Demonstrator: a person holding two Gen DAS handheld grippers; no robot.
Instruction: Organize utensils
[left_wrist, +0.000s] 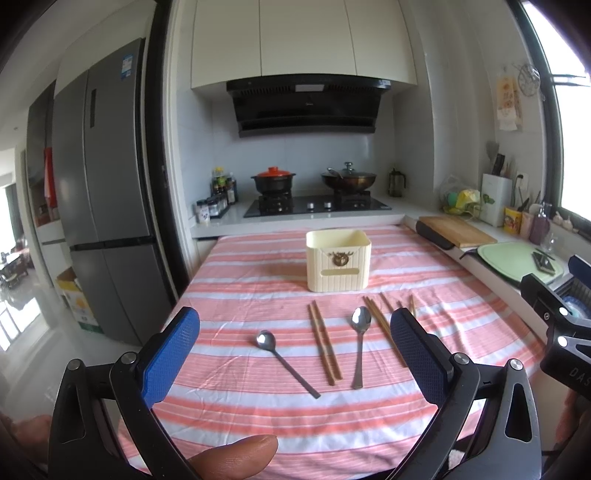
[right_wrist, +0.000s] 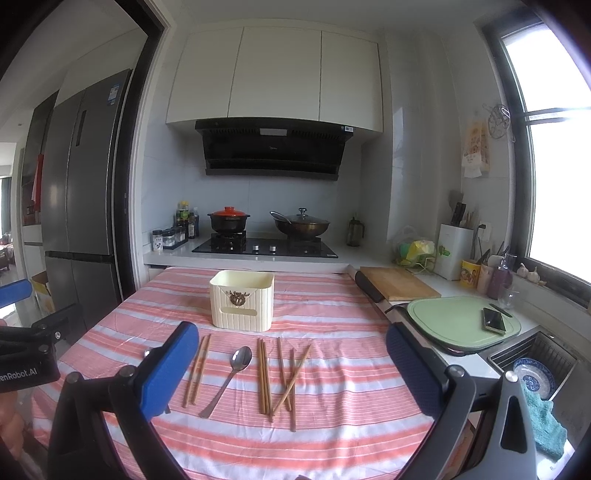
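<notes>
The left gripper (left_wrist: 295, 354) hung above the striped tablecloth (left_wrist: 236, 417) with its blue pads wide apart, holding nothing. The right gripper (right_wrist: 291, 365) was likewise spread and empty. Between the left pads lay two spoons (left_wrist: 286, 363) (left_wrist: 360, 345) with a pair of chopsticks (left_wrist: 325, 343) between them. More chopsticks (right_wrist: 284, 376) lay loosely crossed to the right. Beyond them stood a cream box (left_wrist: 338, 260), upright, near the table's far edge.

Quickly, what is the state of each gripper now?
Left gripper: open, holding nothing.
Right gripper: open, holding nothing.
</notes>
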